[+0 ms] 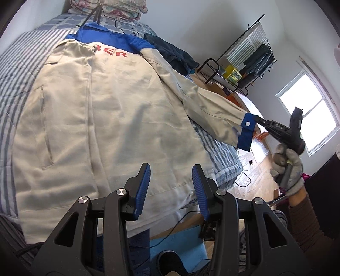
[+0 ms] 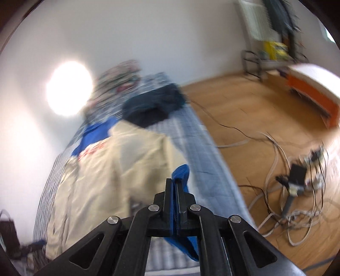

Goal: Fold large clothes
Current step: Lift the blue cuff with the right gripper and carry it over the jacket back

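Right, beige work jacket [image 1: 110,110] with blue collar and red lettering lies back-up on the striped bed [image 1: 14,70], collar toward the folded quilts [image 1: 119,8] at the far end, hem hanging at the near edge. Long axis runs collar to hem, along the bed. One side looks already folded in over the back; the other sleeve [image 1: 208,106] sticks out off the bed side, lifted by its blue cuff [image 1: 246,131].

Fabric looks like medium-weight cotton twill: soft, drapes, holds creases, not slippery, probably a bit heavy when lifted whole. Best holds are likely cuff, hem corners, shoulder seams.

Right gripper [image 2: 174,186] jaws closed tight on the cuff, blue cloth pinched between them. Left gripper [image 1: 171,182] jaws wide apart, nothing between, hovering over the hem.

Dark garment [image 1: 172,53] beside the shoulder, clothes rack [image 1: 246,59] beyond, cables [image 2: 286,201] on the wood floor.
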